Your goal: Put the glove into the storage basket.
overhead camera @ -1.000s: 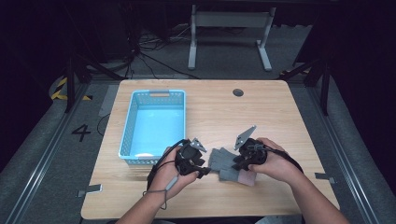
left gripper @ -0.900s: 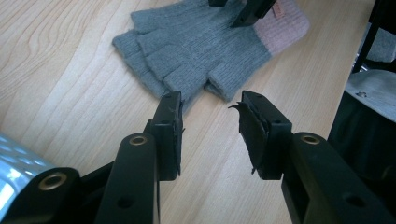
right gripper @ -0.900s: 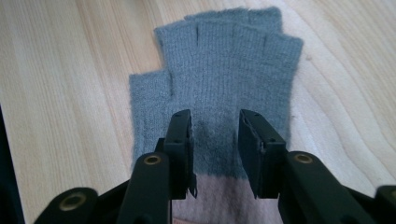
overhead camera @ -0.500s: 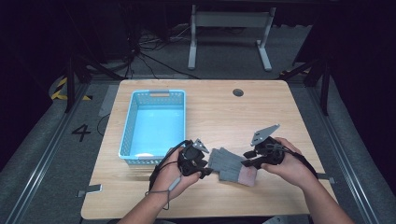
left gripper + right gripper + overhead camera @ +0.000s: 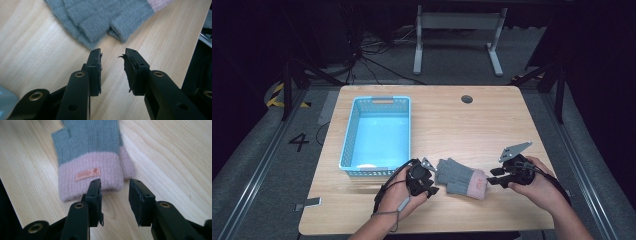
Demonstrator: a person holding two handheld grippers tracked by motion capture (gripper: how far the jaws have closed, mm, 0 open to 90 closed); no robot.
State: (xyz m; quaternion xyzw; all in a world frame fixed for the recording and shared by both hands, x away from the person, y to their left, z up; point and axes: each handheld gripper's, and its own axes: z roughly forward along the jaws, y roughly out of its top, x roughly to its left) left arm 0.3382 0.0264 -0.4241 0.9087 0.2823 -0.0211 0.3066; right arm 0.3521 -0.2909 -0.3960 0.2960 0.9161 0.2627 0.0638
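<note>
While both forearms come in from the near edge of the table (image 5: 472, 120), each hand holds its tool low over the wood, aimed inward at the glove (image 5: 461, 177) lying between them. Left hand (image 5: 399, 196) is wrapped around the left gripper (image 5: 432, 184), tips just beside the glove's grey finger end. Jaws apart, nothing between them; the left gripper view shows the left gripper (image 5: 113, 60) a little short of the glove (image 5: 100, 17), not touching. Right hand (image 5: 537, 185) holds the right gripper (image 5: 492, 176) near the pink cuff, grey plate standing up on top. Jaws apart too; in the right gripper view the right gripper (image 5: 114, 187) sits at the cuff edge of the glove (image 5: 87, 152), one jaw overlapping it in the picture. Contact there cannot be told.

Glove lies flat on the near middle of the table, grey body, pink cuff with a small orange label; label text too blurred to read. Its fingertips are cut off at the top of both gripper views. Cable loops from the left gripper under the wrist, partly hidden by the hand.

Blue basket (image 5: 349, 140) stands on the table's left part, close to the left hand, apart from the glove. Round hole (image 5: 467, 99) near the far edge. Dark floor beyond, with cables and a grey stand (image 5: 457, 37); a "4" marked on the floor at left.
</note>
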